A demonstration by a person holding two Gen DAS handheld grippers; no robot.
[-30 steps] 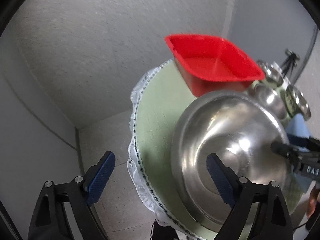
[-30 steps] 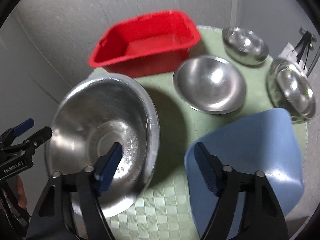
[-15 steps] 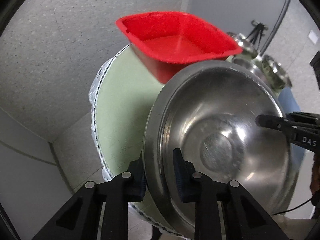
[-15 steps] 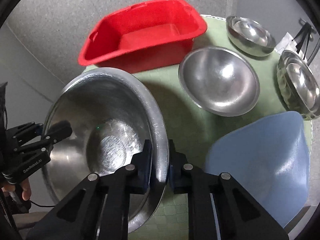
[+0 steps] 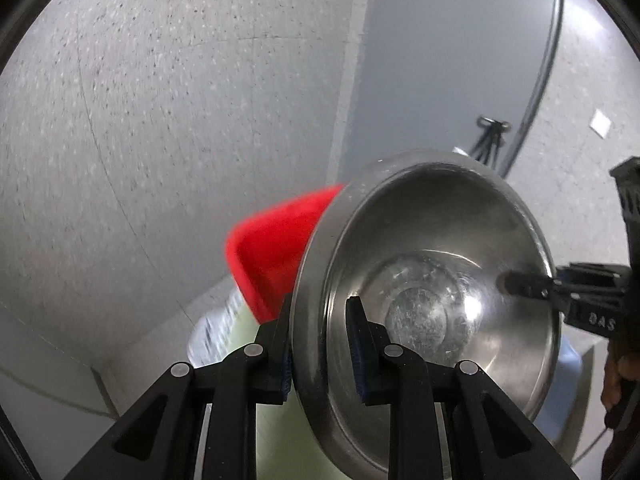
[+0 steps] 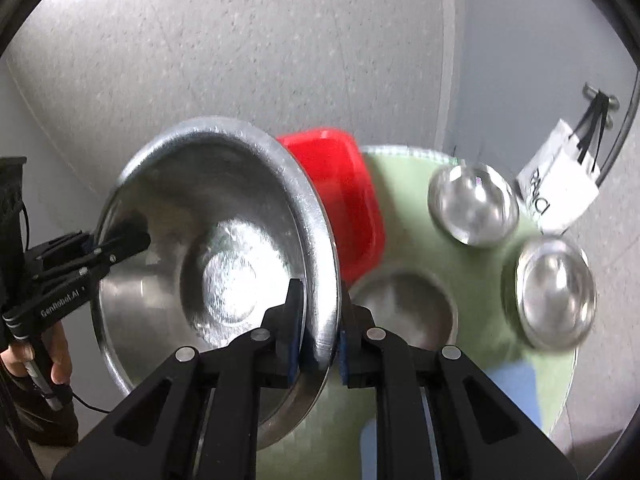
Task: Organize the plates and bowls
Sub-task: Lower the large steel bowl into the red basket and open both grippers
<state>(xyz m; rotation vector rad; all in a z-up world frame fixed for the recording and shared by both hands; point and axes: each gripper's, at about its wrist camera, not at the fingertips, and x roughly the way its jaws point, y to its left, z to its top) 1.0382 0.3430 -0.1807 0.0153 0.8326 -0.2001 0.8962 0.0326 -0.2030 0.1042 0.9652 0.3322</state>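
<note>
Big steel bowl (image 5: pixel 432 304) lifted off surface (image 6: pixel 404 232), tilted; left gripper (image 5: pixel 318 344) and right gripper (image 6: pixel 320 332) each clenched on opposite rims, sharing weight. Red tub (image 6: pixel 344 200) behind.

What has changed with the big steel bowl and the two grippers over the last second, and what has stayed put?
Both grippers, open a second ago, closed on opposite rims of the large steel bowl: left gripper, right gripper. They have lifted it off the green mat. The red tub and smaller bowls remain there.
</note>
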